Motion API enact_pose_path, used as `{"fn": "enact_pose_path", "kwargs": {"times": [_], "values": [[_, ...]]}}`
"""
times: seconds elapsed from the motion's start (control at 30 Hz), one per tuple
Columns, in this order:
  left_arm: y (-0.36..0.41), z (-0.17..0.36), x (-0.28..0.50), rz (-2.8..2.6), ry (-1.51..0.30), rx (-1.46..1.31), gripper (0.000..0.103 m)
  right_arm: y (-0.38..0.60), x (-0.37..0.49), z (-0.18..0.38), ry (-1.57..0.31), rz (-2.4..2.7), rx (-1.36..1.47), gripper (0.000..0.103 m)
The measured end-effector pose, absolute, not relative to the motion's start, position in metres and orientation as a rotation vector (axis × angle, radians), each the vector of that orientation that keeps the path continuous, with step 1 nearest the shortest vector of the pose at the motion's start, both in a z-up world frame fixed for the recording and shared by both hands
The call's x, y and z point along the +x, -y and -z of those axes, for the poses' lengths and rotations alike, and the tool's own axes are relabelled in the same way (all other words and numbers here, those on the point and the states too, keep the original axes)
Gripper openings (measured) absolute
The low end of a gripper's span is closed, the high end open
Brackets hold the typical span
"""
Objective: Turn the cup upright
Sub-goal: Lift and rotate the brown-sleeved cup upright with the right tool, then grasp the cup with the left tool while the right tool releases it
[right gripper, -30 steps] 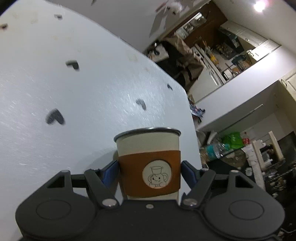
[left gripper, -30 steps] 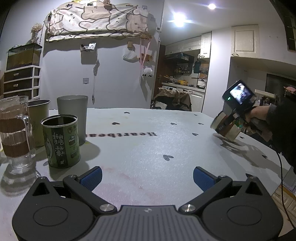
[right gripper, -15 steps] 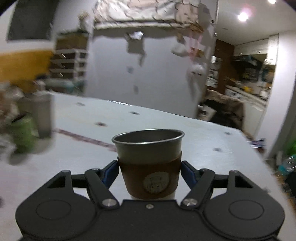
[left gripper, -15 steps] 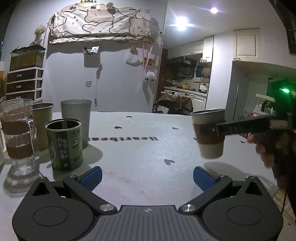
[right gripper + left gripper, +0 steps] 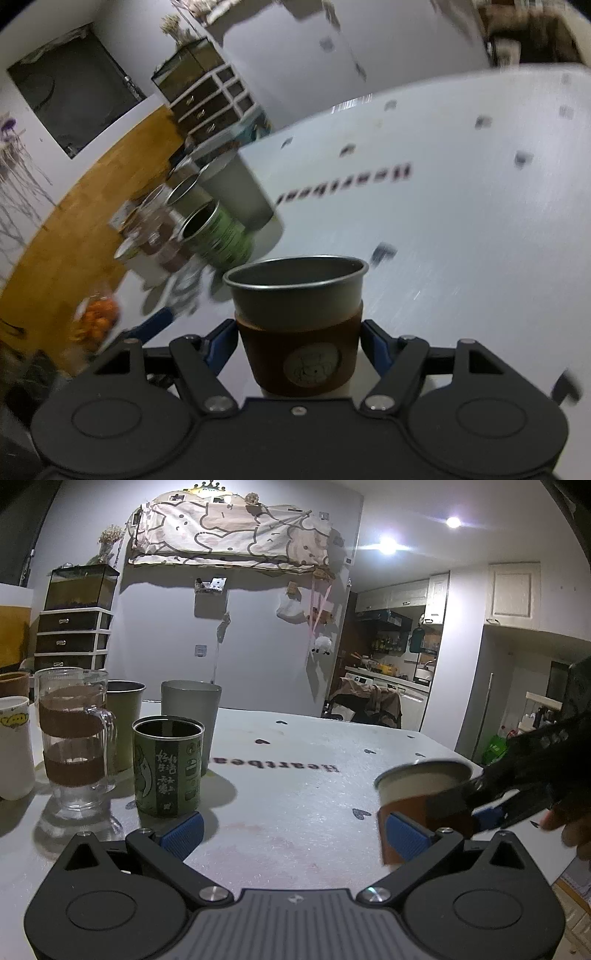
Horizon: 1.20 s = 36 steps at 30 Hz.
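The cup [image 5: 299,325] is metal with a brown sleeve and a round emblem. My right gripper [image 5: 299,347] is shut on its sleeve and holds it mouth-up, tilted, above the white table [image 5: 461,229]. In the left wrist view the cup [image 5: 421,786] hangs at the right, just behind my left gripper's right finger, with the right gripper [image 5: 469,805] clamped on it. My left gripper [image 5: 291,830] is open and empty, low over the table's near part [image 5: 295,805].
Several cups stand in a group at the table's left: a green printed can [image 5: 168,768], a grey tumbler [image 5: 192,720], an olive cup [image 5: 123,727], a glass mug [image 5: 72,738] and a white cup [image 5: 13,746]. The table's right edge [image 5: 461,753] is near the held cup.
My right gripper has carried the cup closer to my left gripper and lower, swinging toward the cup group. The left gripper has stayed open and nearly still.
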<state>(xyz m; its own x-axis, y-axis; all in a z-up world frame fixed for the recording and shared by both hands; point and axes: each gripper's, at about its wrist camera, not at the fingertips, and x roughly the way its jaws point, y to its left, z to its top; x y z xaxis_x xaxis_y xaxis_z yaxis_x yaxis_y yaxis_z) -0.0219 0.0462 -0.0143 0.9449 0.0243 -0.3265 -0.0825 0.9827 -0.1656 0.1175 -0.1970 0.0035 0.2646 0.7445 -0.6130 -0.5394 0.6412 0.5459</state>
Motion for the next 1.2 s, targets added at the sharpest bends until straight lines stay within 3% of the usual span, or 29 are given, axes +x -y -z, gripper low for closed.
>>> {"fn": "enact_pose_path", "kwargs": {"times": [0.23,0.47,0.77,0.93,1.2], "values": [[-0.07,0.008,-0.017,0.034,-0.366,-0.309,0.103,0.18,0.11,0.017,-0.966,-0.886,0.289,0.073],[-0.102,0.03,0.011,0.175,-0.604,-0.67,0.099,0.175,0.097,0.029,-0.895,-0.885,0.294,0.074],[-0.083,0.028,0.036,0.201,-0.661,-0.71,0.098,0.21,0.054,0.016,-0.72,-0.83,0.228,0.077],[-0.079,0.036,0.058,0.186,-0.746,-0.878,0.098,0.219,0.045,0.025,-0.72,-0.82,0.23,0.057],[-0.073,0.038,0.083,0.125,-0.786,-0.906,0.096,0.218,0.044,0.034,-0.734,-0.874,0.259,0.053]]}}
